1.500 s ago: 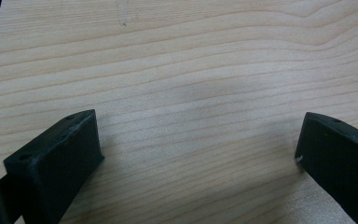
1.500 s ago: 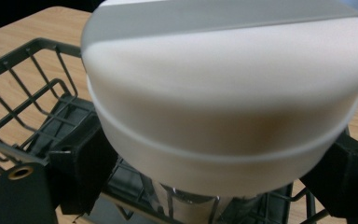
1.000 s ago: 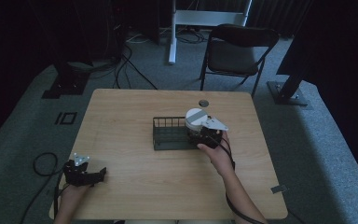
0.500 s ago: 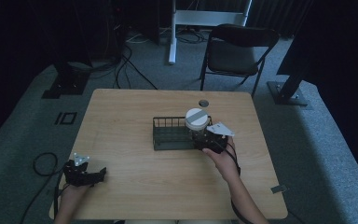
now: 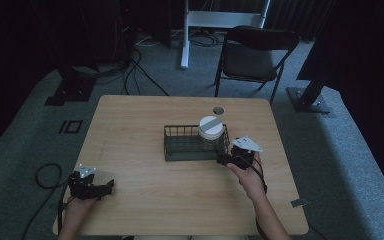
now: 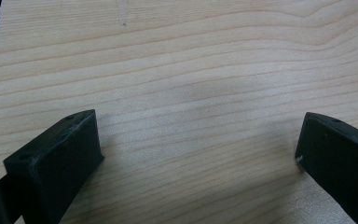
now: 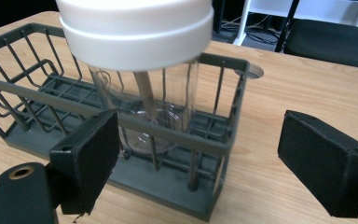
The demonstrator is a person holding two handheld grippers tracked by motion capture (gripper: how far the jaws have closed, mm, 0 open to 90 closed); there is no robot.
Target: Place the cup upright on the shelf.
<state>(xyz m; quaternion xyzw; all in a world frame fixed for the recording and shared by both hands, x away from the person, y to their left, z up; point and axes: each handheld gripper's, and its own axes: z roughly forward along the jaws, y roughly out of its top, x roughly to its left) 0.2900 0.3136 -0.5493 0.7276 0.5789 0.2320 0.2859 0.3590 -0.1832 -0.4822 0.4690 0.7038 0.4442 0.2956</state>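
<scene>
Jar [image 5: 211,131] with a white lid stands upright in the right end of a dark wire basket [image 5: 180,149] near the middle of the wooden counter [image 5: 130,120]. In the right gripper view the clear jar [image 7: 144,84] sits inside the basket's end compartment, its lid rising above the top rail, its long axis vertical.

Right claw [image 5: 226,161] lies just outside the basket's near right corner, pointing toward the jar, with its jaws spread wide and nothing between them. In its own view the right claw [image 7: 214,172] has one jaw in front of the basket's wire wall and the other out over bare wood, so the jar lies ahead and a little to the left of the gap, behind the basket's rail.

Left claw [image 5: 105,188] rests at the near left corner of the counter, well apart from the basket; its own view shows the left claw [image 6: 198,149] with jaws wide apart over plain wood grain, gripping nothing.

By my reading, the right hand [image 5: 252,180] is far the nearer one to the jar. Any grip on the jar would likely have to come from above the rail, around the lid or the glass just under it, since the wires block a low approach.
</scene>
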